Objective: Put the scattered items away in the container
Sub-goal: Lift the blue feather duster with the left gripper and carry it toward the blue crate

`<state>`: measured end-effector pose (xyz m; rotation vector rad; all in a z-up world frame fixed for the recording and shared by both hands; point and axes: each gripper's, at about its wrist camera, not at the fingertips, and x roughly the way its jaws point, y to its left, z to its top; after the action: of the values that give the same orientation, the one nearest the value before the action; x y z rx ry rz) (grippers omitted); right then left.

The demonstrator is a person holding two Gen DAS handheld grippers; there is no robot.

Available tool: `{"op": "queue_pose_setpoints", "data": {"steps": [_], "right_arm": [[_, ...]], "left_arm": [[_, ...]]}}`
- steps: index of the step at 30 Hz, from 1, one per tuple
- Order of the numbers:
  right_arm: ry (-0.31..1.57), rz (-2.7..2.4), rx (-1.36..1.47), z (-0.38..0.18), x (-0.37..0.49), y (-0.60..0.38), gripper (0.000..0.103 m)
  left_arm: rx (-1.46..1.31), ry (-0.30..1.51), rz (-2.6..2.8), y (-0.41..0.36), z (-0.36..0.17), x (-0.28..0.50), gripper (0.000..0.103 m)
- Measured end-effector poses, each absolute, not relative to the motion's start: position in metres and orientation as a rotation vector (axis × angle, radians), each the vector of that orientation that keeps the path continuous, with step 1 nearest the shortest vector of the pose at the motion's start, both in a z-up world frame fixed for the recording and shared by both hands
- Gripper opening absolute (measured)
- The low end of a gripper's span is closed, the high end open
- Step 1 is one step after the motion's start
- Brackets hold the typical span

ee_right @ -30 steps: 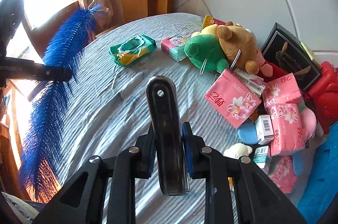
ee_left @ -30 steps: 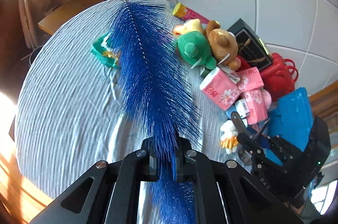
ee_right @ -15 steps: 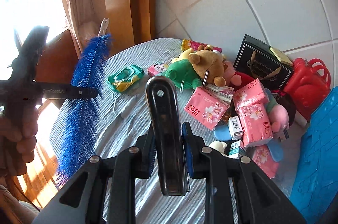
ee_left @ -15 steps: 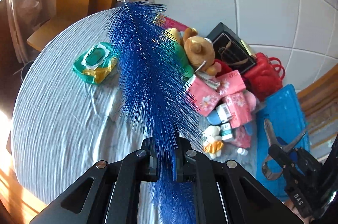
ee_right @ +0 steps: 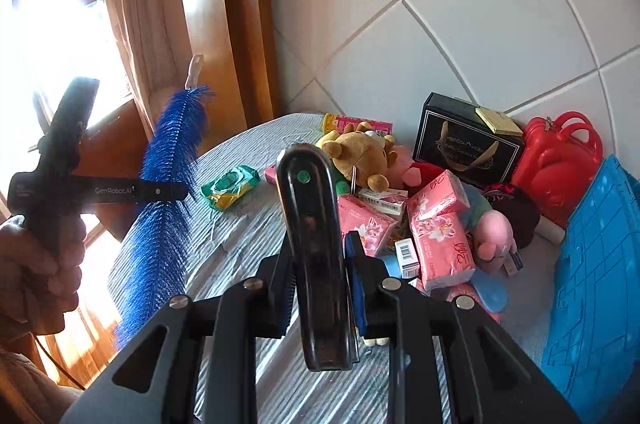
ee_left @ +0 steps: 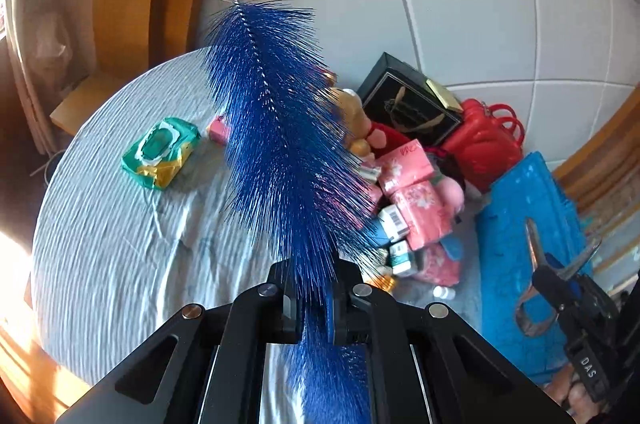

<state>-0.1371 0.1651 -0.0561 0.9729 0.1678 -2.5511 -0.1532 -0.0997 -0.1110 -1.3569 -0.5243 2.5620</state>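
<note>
While lifted higher than before, both jaws clamped: left gripper [ee_left: 311, 298] on blue brush [ee_left: 280, 127], right gripper [ee_right: 320, 280] on pliers [ee_right: 314, 224].

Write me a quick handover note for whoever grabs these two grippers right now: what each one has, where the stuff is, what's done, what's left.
Left gripper: shut on the long blue bristle brush, held up above the table.
Right gripper: shut on the dark metal scissors, also lifted.
Blue plastic crate: at the table's right edge; nothing visible in it.
Left on the striped cloth: green wipes pack, pink tissue packs, plush toys, black gift box, red plastic case, small boxes.
Next: drop both held items into the crate, then clear the pile.
</note>
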Motion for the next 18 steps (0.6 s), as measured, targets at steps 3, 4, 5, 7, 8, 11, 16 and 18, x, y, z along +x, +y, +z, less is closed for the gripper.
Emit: {"op": "queue_pose_setpoints", "data": {"steps": [3,4,5,7,8,11,16,18], "right_arm": [[0.163,-2.552,0.943,-0.047,-0.134,0.184,0.022],[0.157,-2.553,0.933,-0.044,-0.132,0.19,0.022],[0.154,-2.556,0.921,-0.041,-0.131,0.197,0.022],[0.148,-2.56,0.898,-0.033,-0.126,0.208,0.022],[0.144,-2.561,0.89,-0.031,-0.124,0.214,0.022],[0.131,-2.568,0.864,-0.024,-0.119,0.232,0.022],[0.106,-2.578,0.853,-0.014,-0.111,0.263,0.022],[0.094,-2.588,0.844,-0.012,-0.108,0.276,0.022]], "left_arm": [[-1.341,-0.514,2.572,-0.079,-0.101,-0.147,0.007],[-1.334,-0.511,2.575,-0.072,-0.097,-0.146,0.007],[-1.326,-0.508,2.577,-0.065,-0.093,-0.144,0.007],[-1.311,-0.501,2.582,-0.052,-0.086,-0.14,0.007],[-1.305,-0.496,2.584,-0.045,-0.082,-0.139,0.007],[-1.304,-0.482,2.582,-0.027,-0.076,-0.135,0.007],[-1.289,-0.472,2.579,0.001,-0.066,-0.127,0.007],[-1.278,-0.466,2.577,0.012,-0.062,-0.126,0.007]]}}
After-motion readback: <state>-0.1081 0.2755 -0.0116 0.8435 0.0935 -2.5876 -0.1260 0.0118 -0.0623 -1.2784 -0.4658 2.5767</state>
